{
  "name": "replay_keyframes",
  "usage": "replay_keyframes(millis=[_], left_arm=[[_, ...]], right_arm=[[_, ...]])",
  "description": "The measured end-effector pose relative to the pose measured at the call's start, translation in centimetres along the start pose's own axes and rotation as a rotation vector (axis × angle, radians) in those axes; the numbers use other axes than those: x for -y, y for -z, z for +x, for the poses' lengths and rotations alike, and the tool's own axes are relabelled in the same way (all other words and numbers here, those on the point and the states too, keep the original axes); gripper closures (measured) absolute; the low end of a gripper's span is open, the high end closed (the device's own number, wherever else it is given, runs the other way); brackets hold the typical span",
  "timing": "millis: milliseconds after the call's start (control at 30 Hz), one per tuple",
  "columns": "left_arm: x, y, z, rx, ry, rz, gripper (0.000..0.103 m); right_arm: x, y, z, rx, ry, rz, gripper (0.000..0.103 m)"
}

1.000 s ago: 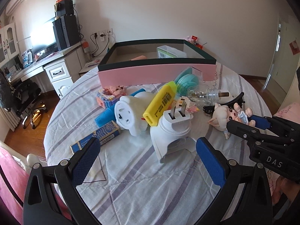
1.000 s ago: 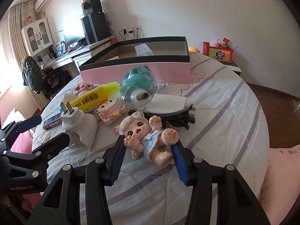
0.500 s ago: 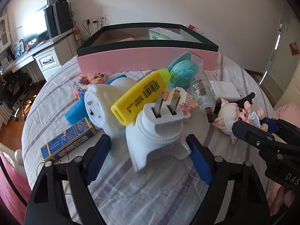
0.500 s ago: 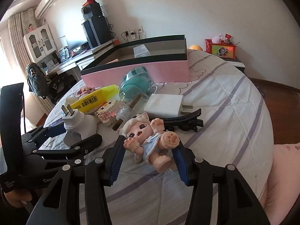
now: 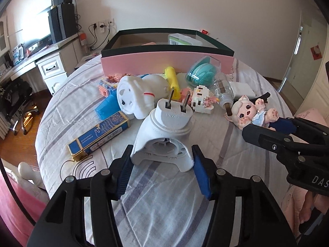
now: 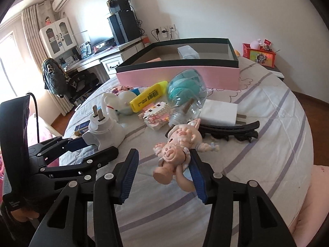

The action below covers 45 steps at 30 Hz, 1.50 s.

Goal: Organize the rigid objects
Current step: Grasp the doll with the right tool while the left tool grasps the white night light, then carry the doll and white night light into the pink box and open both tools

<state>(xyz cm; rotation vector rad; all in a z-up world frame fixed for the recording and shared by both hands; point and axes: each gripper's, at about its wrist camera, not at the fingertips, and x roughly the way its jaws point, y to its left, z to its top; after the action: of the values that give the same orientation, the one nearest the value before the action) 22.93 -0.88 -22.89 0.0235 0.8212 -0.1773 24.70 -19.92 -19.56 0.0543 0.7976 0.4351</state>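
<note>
Pick-up step: the left hand-held gripper (image 5: 162, 171) is closing around the white plug adapter (image 5: 164, 135), the right hand-held gripper (image 6: 162, 177) is closing with the pig doll (image 6: 178, 146) against only 1 pad, and both items next need lifting into the pink box (image 5: 167, 61)

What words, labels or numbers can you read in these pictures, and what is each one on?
"DAS": white letters, cut off by the frame edge, on the right gripper body.
Embossed marking on the white plug face: too small to read.
Barcode and print on the yellow highlighter: too blurred.
Print on the blue box: unreadable.
Small white text on the left gripper body: too blurred.
</note>
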Motion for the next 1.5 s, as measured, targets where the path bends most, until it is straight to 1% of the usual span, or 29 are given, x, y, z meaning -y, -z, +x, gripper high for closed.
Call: replay_keyframes(millis=[133,200,267,300,400,433,500,567,600,667,700,733,767,800,867,900,967,1000,1133,1233,1500], left_arm=[[-0.5,-0.3,0.3,0.002,-0.014,-0.028,0.036],[-0.4,-0.5,0.8,-0.002,-0.021,-0.028,0.031],[-0.3,-0.6,1.3,-0.011,-0.025,-0.035,0.029],[-0.2,-0.7,1.5,-0.016,-0.028,-0.035,0.026],[0.1,-1.1,2.0,-0.013,-0.046,-0.024,0.025],[0.3,-1.3,2.2,-0.014,-0.049,-0.020,0.026],[0.4,-1.5,2.5,-0.012,-0.053,-0.010,0.040],[0.4,-1.6,2.4,-0.006,-0.041,-0.003,0.047],[0.4,-1.6,2.4,-0.001,-0.040,-0.003,0.047],[0.4,-1.5,2.2,0.001,-0.037,0.000,0.047],[0.5,-1.5,2.1,0.002,-0.036,0.002,0.047],[0.5,-1.5,2.0,0.004,-0.033,0.002,0.047],[0.5,-1.4,1.9,0.006,-0.029,0.002,0.047],[0.5,-1.4,1.8,0.007,-0.028,0.003,0.047],[0.4,-1.2,1.5,0.013,-0.024,0.000,0.047],[0.5,-1.2,1.2,0.019,-0.017,0.003,0.047],[0.5,-1.1,0.6,0.032,-0.016,0.008,0.047],[0.6,-1.1,0.3,0.043,-0.012,0.016,0.048],[0.5,-1.4,-1.0,0.071,0.003,0.016,0.048],[0.3,-1.8,-2.2,0.097,-0.002,0.011,0.049],[0.4,-3.7,-4.9,0.182,0.001,0.020,0.049]], right_arm=[[0.6,-0.2,0.6,0.019,0.055,0.022,0.050],[1.2,-0.5,1.0,0.014,0.047,0.036,0.048],[1.5,-0.8,1.3,0.018,0.033,0.040,0.044],[1.5,-0.9,1.6,0.008,0.038,0.033,0.041],[1.5,-1.4,2.2,0.007,0.041,0.022,0.038],[1.6,-1.6,2.4,0.007,0.040,0.022,0.037],[1.5,-1.7,2.6,0.002,0.034,0.011,0.033],[1.5,-1.9,2.9,-0.003,0.025,0.006,0.028],[1.5,-2.0,3.0,0.000,0.022,0.008,0.028],[1.3,-2.1,3.2,0.005,0.042,0.000,0.028],[1.3,-2.1,3.2,0.008,0.053,-0.001,0.032],[1.4,-2.0,3.1,0.018,0.067,0.004,0.044],[1.5,-2.0,2.9,0.028,0.084,0.008,0.051],[1.9,-1.9,2.7,0.042,0.087,0.020,0.060],[2.7,-1.7,2.6,0.041,0.057,0.039,0.062],[2.8,-1.6,2.4,0.048,0.058,0.037,0.065],[2.5,-1.4,2.1,0.055,0.060,0.028,0.066],[2.4,-1.3,1.7,0.071,0.049,0.030,0.070],[1.6,-1.3,0.4,0.100,0.021,0.021,0.070],[1.2,-1.4,-0.3,0.115,-0.001,0.022,0.070],[-0.9,-2.8,-3.5,0.196,-0.017,-0.027,0.069]])
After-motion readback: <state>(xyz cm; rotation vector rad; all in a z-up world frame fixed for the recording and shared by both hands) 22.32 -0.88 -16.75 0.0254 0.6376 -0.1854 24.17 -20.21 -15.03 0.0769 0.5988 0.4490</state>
